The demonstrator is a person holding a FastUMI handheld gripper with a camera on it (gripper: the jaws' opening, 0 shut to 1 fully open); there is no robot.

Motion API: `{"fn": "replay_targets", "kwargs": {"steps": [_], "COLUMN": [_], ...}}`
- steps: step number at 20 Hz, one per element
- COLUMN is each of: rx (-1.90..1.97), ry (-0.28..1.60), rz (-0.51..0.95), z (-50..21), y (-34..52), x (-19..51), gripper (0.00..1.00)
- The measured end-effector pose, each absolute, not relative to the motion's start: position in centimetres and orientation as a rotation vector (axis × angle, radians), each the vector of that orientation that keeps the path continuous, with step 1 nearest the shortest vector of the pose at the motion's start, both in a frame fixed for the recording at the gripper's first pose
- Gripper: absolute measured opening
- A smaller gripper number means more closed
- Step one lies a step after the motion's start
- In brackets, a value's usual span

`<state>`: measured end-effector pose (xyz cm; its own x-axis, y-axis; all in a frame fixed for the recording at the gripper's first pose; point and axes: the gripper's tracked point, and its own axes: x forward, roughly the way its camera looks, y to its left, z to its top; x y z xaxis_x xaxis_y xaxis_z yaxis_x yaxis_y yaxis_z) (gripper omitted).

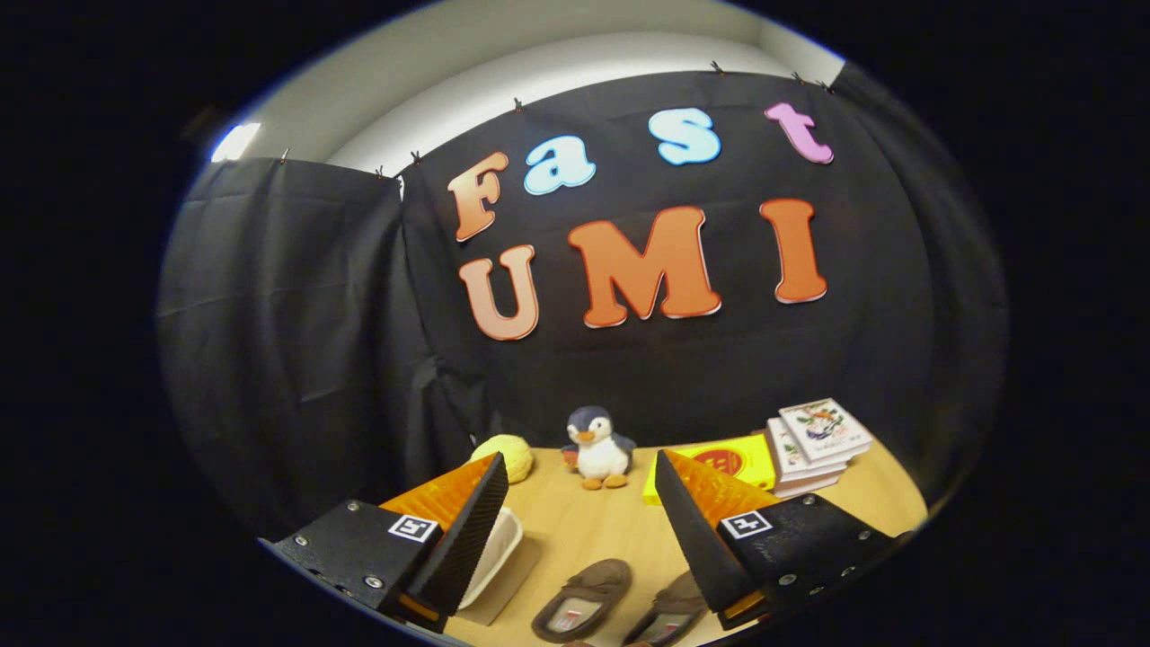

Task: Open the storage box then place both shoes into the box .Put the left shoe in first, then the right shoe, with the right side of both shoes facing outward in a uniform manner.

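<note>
Tongs (575, 490) held above a light wood bench (584, 530), fingers spread wide w/ nothing between them. Both fingers angle inward toward the back of the booth.

Below the gap between the fingers, two brown slippers lie side by side on the bench, openings up. Left slipper (582, 599) sits nearer the middle of the gap; right slipper (669, 611) lies just beside it, partly tucked under the right finger. They look close together, maybe touching; can't tell for sure.

By the left finger, a white storage box (497, 548) rests on the bench, partly hidden behind that finger. Can't tell if its lid is on or off.

Beyond the fingers, at the back of the bench near the black cloth wall: a penguin plush toy (597, 447) standing upright, a yellow round object (505, 456) to its left, a flat yellow box (719, 463) to its right, then a stack of books (816, 445) further right.
</note>
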<state>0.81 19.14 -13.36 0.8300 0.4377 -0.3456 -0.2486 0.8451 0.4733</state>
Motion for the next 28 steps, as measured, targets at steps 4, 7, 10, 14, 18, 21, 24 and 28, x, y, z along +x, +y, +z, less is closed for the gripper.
{"fn": "replay_targets", "kwargs": {"steps": [4, 7, 10, 14, 18, 21, 24, 28], "rx": [0.498, 0.508, 0.538, 0.61, 0.652, 0.662, 0.682, 0.762], "ry": [0.562, 0.672, 0.795, 0.939, 1.04, 1.094, 1.145, 1.221], "rz": [0.458, 0.505, 0.553, 0.641, 0.702, 0.727, 0.755, 0.777], "z": [-15.7, -18.1, -20.5, -22.7, -25.0, -26.6, -28.2, -30.0], "y": [23.0, 25.5, 27.9, 31.7, 34.4, 35.8, 37.3, 39.1], "x": [-0.8, -1.8, -3.6, -5.9, -7.5, -8.5, -9.1, -9.8], "gripper": [0.98, 0.98, 0.98, 0.98, 0.97, 0.97, 0.97, 0.97]}}
